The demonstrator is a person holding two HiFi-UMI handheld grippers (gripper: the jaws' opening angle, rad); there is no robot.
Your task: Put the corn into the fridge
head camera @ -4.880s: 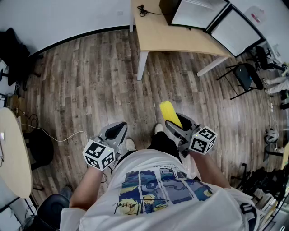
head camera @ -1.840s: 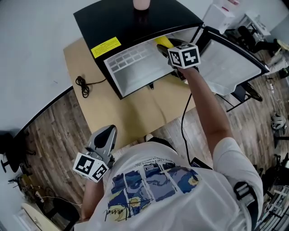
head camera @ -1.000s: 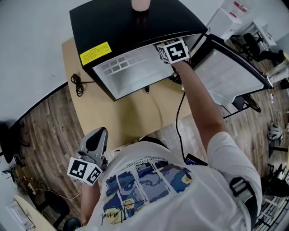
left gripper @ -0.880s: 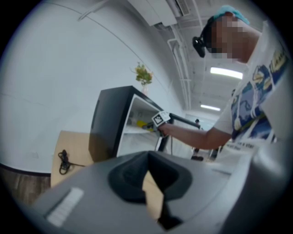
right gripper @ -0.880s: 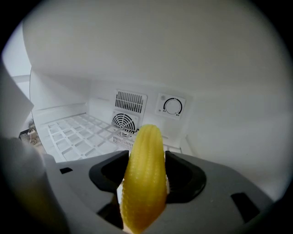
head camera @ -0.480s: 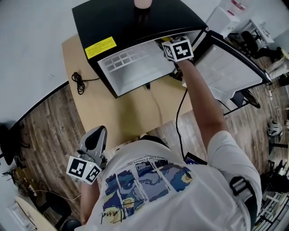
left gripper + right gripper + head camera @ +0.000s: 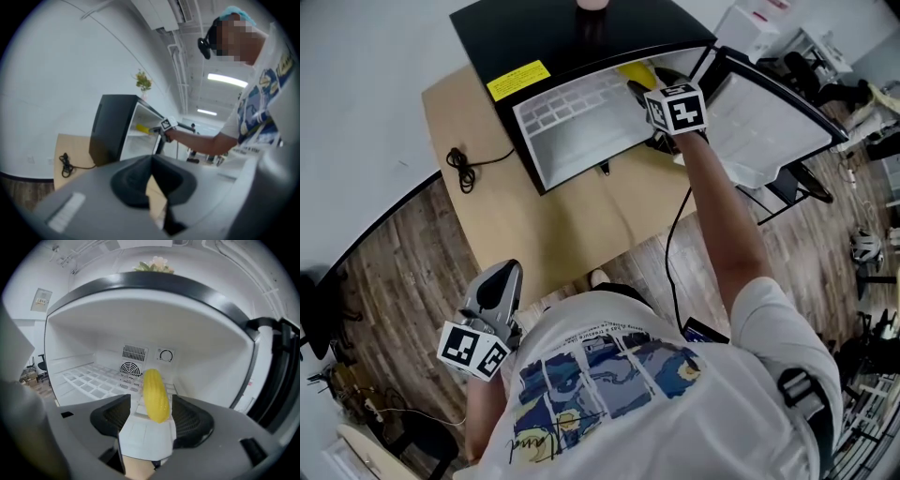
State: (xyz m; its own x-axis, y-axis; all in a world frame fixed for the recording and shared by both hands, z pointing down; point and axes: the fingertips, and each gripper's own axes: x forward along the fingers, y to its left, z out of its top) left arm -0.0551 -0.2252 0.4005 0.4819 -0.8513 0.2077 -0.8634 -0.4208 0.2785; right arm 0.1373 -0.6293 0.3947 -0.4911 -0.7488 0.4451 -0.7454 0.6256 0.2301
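The yellow corn [image 7: 155,394] lies on the white wire shelf [image 7: 89,380] inside the open black fridge [image 7: 562,42], pointing toward the fan grille at the back. My right gripper [image 7: 151,408] is at the fridge mouth, open, with its pads on either side of the corn's near end and a gap on the left side. From the head view the corn [image 7: 636,73] shows just beyond the right gripper [image 7: 649,94]. My left gripper [image 7: 500,279] hangs low by the person's hip, shut and empty, far from the fridge.
The fridge stands on a light wooden table [image 7: 544,225] and its door [image 7: 769,112] is swung open to the right. A black cable [image 7: 464,169] lies on the table's left side. A pink pot [image 7: 592,4] sits on the fridge top. Chairs and clutter stand at the right [image 7: 862,248].
The right gripper carried the corn from over the floor into the fridge, reached deepest about a second ago, then drew back a little. The corn now rests on the shelf. The left gripper stayed low.
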